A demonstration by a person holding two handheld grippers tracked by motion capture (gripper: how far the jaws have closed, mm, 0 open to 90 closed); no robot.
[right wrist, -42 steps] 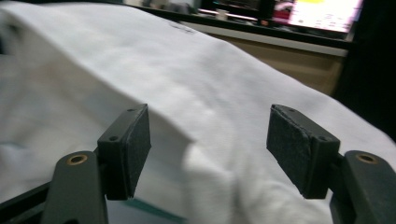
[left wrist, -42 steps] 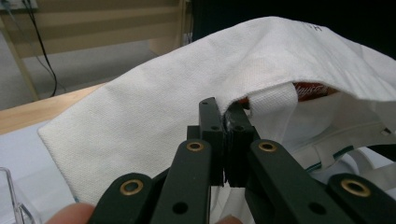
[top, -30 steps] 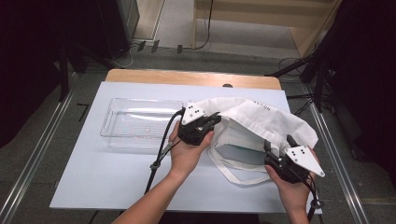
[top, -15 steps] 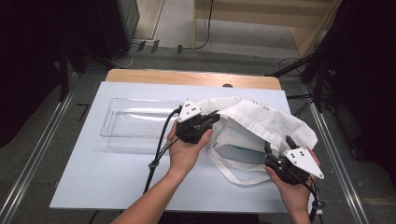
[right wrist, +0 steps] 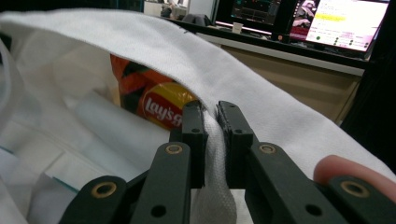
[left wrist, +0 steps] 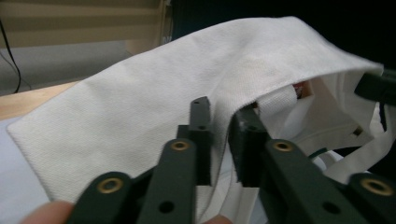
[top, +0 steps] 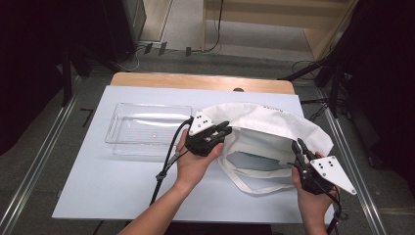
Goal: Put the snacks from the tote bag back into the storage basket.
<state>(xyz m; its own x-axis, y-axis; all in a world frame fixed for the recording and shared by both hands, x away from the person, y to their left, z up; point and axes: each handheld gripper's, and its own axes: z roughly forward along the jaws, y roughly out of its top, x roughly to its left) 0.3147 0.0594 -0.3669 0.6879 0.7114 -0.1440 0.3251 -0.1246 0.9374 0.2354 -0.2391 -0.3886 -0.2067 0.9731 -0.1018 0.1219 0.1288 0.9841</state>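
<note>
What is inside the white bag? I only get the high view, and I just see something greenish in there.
Observer: The right gripper view looks into the bag. There is an orange chip packet deep inside, with a Lay's logo on it.
Operator: Is my right gripper really holding the bag?
Observer: Yes. The right gripper has its jaws shut on the bag's upper edge, with white cloth squeezed between them.
Operator: And the left one?
Observer: The left gripper has the cloth of the bag's edge running between its jaws, which stand close together. Through the opening beside them, something small and red peeks out from under the cloth.
</note>
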